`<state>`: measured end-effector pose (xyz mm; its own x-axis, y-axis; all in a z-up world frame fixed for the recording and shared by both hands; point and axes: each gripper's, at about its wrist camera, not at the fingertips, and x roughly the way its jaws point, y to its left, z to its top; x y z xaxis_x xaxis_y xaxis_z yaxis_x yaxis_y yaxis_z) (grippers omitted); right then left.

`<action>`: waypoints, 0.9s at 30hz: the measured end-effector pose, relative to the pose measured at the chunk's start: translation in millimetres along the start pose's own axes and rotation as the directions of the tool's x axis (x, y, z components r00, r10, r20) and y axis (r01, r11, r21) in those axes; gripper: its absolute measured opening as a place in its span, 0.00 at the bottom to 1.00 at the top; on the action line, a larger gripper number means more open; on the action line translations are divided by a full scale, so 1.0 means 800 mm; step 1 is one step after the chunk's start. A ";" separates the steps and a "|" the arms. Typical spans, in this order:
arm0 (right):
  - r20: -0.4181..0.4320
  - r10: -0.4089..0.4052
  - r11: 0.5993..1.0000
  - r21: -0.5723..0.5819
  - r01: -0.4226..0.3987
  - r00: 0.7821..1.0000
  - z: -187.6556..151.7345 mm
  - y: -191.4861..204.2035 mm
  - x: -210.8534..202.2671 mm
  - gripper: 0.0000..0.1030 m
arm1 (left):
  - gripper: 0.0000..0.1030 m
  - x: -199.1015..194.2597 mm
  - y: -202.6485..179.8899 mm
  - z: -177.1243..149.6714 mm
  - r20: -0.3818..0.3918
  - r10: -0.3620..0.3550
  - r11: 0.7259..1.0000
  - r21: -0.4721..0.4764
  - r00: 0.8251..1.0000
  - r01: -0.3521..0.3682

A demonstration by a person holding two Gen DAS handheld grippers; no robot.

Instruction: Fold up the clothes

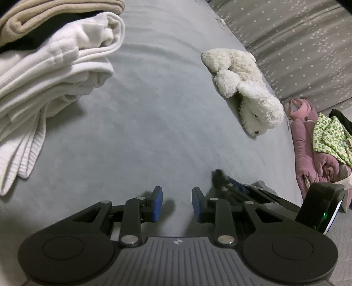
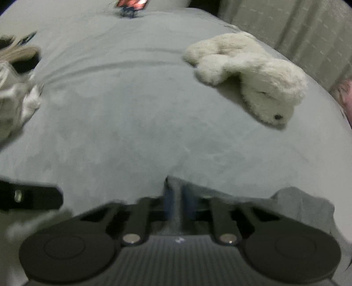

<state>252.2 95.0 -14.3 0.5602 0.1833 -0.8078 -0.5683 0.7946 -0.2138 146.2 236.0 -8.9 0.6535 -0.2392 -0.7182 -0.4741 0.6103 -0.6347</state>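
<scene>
My left gripper (image 1: 177, 203) hovers open over the grey bed sheet (image 1: 154, 132), with nothing between its blue pads (image 1: 157, 202). The right wrist view is blurred. In it my right gripper (image 2: 176, 195) is shut on a pinched fold of a grey garment (image 2: 301, 204), which lies bunched at the sheet's near edge. The left wrist view shows the right gripper (image 1: 222, 179) just right of my left one, with a bit of the grey garment (image 1: 261, 184) beside it. A stack of folded clothes, white (image 1: 55, 72) under beige (image 1: 44, 13), sits at the far left.
A white plush toy (image 1: 246, 88) (image 2: 253, 74) lies on the sheet to the right. Beyond the bed's right edge are a pink padded jacket (image 1: 308, 158), a green-patterned cloth (image 1: 330, 136) and a star-print cover (image 1: 297, 44). A red object (image 2: 132, 3) lies far back.
</scene>
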 end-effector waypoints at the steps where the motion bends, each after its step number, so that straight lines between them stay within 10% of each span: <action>1: 0.031 0.005 0.999 0.033 -0.006 1.000 0.001 -0.004 -0.005 0.07 | 0.26 0.000 0.000 0.000 0.000 -0.002 1.000 0.000 1.000 0.002; 6: 0.323 0.117 0.889 0.388 -0.244 0.939 0.006 -0.067 -0.057 0.07 | 0.26 -0.001 -0.003 -0.002 0.000 -0.007 1.000 0.002 1.000 0.007; 11: 0.265 0.134 0.783 0.562 -0.266 0.955 -0.007 -0.097 -0.017 0.08 | 0.26 -0.002 -0.001 -0.001 0.000 -0.003 1.000 -0.003 1.000 0.003; 21: 0.278 0.188 0.861 0.416 -0.294 0.942 0.005 -0.054 -0.010 0.18 | 0.26 -0.001 0.000 0.000 0.003 0.009 1.000 -0.001 1.000 -0.009; 27: 0.368 0.175 0.829 0.445 -0.338 0.913 0.008 -0.078 -0.058 0.22 | 0.26 -0.002 0.003 0.002 0.006 0.015 1.000 -0.010 1.000 -0.015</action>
<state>265.5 40.2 40.4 0.6335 0.5195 -0.5734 -0.3922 0.8544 0.3408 145.0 238.9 -8.3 0.6498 -0.2261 -0.7258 -0.4895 0.6061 -0.6270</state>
